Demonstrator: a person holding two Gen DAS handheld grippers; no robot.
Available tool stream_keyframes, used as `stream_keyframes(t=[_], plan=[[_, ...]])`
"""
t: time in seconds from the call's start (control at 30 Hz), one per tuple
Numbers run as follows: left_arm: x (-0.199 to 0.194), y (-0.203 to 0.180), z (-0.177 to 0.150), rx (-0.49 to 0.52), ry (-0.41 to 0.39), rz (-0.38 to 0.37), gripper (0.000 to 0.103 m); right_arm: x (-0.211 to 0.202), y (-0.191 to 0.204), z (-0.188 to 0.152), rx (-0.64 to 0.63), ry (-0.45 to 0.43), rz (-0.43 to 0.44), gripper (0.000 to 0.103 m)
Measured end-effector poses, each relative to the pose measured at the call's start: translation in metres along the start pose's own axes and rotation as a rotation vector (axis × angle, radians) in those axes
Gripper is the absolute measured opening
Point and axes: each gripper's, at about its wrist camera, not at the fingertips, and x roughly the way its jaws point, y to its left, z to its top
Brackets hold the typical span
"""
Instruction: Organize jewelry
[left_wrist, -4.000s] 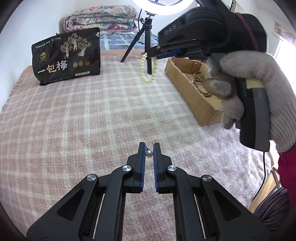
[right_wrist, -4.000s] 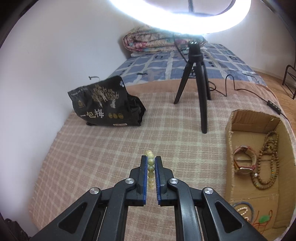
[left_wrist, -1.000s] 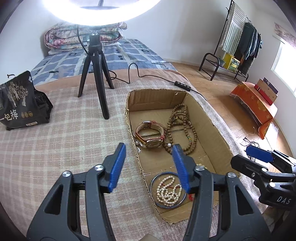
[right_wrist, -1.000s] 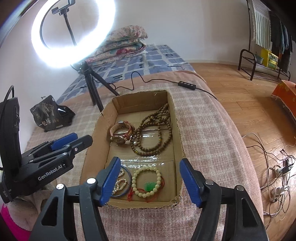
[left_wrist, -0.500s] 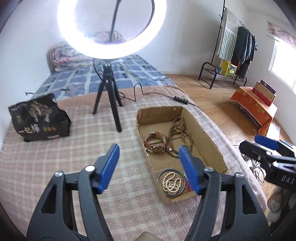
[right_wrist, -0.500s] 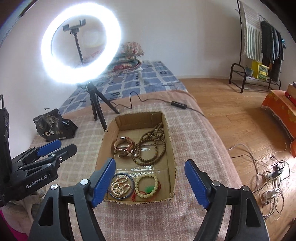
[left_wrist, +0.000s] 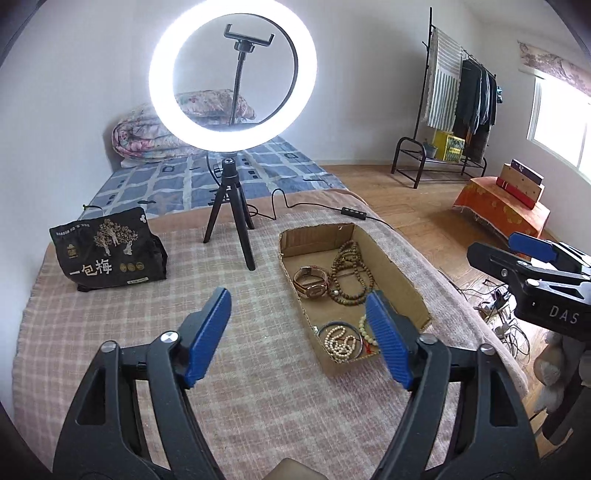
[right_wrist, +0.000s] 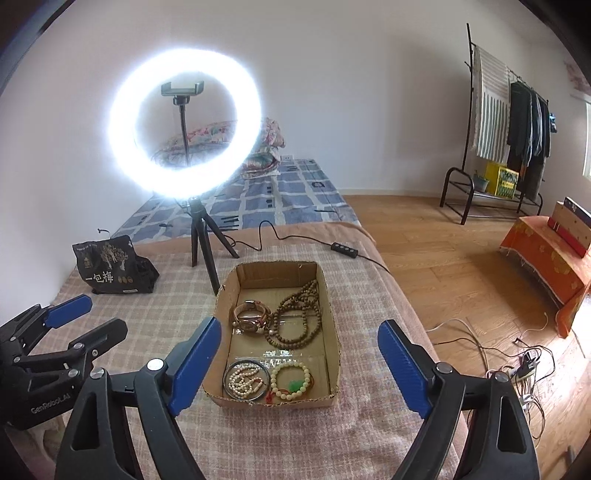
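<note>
A shallow cardboard box (right_wrist: 332, 317) (left_wrist: 402, 273) lies on the checked blanket. It holds a watch (right_wrist: 249, 314) (left_wrist: 312, 282), brown bead strands (right_wrist: 297, 317) (left_wrist: 349, 277), a white pearl string inside a dark bangle (right_wrist: 245, 380) (left_wrist: 338, 341) and a pale green bead bracelet (right_wrist: 291, 380). My left gripper (left_wrist: 299, 332) is open and empty, held high above the blanket left of the box. My right gripper (right_wrist: 299, 365) is open and empty, held above the box's near end. Each gripper shows at the edge of the other's view.
A lit ring light on a black tripod (left_wrist: 231, 206) (right_wrist: 197, 236) stands behind the box, its cable and switch (right_wrist: 343, 249) trailing right. A black snack bag (left_wrist: 107, 251) (right_wrist: 110, 271) lies at the back left. The bed edge drops to wooden floor with loose cables (right_wrist: 517, 365).
Both grippers have pulled back and up from the box, so it looks smaller and more of the room shows. Both stay open and empty.
</note>
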Motion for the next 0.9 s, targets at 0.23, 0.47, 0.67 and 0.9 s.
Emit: stream_keyframes(t=[0.23, 0.47, 0.67, 0.9], plan=[[-0.018, -0.009, -0.008, 0.031, -0.008, -0.002, 0.084, -0.014, 0.010, -0.001, -0.027, -0.041, -0.005, 0.095], [-0.030, -0.017, -0.012, 0.087, -0.034, 0.032, 0.098, -0.015, 0.016, -0.003, -0.055, -0.074, -0.032, 0.103], [-0.033, -0.016, -0.015, 0.090, -0.030, 0.057, 0.100, -0.012, 0.012, -0.004, -0.047, -0.071, -0.036, 0.103], [-0.040, -0.017, -0.015, 0.091, -0.045, 0.086, 0.103, -0.011, 0.013, -0.004, -0.039, -0.076, -0.031, 0.103]])
